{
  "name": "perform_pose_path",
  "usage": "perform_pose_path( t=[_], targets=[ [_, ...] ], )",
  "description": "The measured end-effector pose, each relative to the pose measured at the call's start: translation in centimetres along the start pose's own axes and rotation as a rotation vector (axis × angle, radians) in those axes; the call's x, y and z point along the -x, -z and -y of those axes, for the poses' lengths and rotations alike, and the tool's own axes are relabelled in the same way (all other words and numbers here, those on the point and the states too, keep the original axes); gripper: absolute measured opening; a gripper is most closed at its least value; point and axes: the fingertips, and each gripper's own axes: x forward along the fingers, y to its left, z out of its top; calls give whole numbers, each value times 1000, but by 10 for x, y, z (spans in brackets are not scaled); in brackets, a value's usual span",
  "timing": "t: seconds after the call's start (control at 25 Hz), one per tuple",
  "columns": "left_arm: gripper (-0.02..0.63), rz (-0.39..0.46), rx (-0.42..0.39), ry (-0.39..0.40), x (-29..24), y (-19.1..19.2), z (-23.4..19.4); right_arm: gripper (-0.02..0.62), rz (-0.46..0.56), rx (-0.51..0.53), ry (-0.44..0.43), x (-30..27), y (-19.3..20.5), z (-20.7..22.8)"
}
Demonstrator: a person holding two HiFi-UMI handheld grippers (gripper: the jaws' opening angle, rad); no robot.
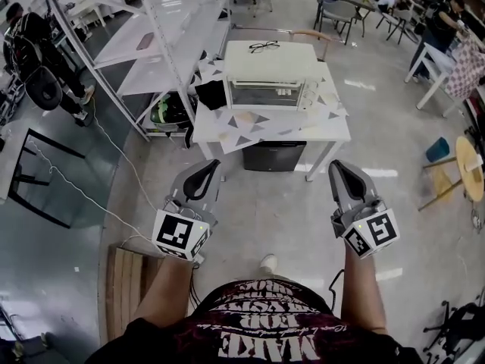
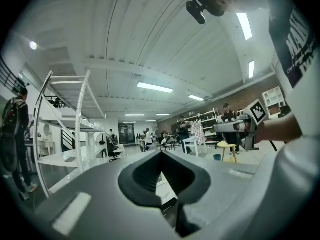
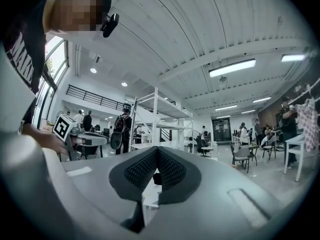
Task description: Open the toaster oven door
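Note:
A cream toaster oven (image 1: 269, 78) stands on a white table (image 1: 265, 131) straight ahead in the head view, its glass door (image 1: 261, 94) facing me and closed. A pair of glasses (image 1: 263, 46) lies on its top. Both grippers hang well short of the table, over the floor near my body. My left gripper (image 1: 206, 167) has its jaws together with nothing between them, and my right gripper (image 1: 339, 167) is the same. In the left gripper view my left gripper (image 2: 161, 154) points across the hall; in the right gripper view my right gripper (image 3: 157, 149) does too.
A black cloth (image 1: 211, 95) lies on the table's left side and a dark box (image 1: 274, 156) sits under it. A white shelving rack (image 1: 163, 44) stands to the left, a wooden pallet (image 1: 125, 279) by my left leg, a yellow stool (image 1: 466, 169) at right.

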Motion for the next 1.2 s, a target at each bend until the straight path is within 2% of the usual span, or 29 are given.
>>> perform_pose_path(
  t=[0.44,0.56,0.76,0.88,1.08,1.2],
  targets=[
    [0,22,51,-46,-33,-9,0,23,25,7,-61,-10,2,39],
    [0,29,86,-72,-36,-6,-3,23,14,3,-58,-4,7,50],
    [0,14,98,-77,-40,2,2,23,7,-14,-36,2,11,67],
    [0,14,83,-74,-40,1,6,23,12,-15,-37,0,11,67],
    [0,-30,-6,-78,-38,3,8,23,15,-26,-48,-4,13,59],
    [0,-32,-26,-66,-40,4,7,23,16,-39,-40,-9,18,59]
  ],
)
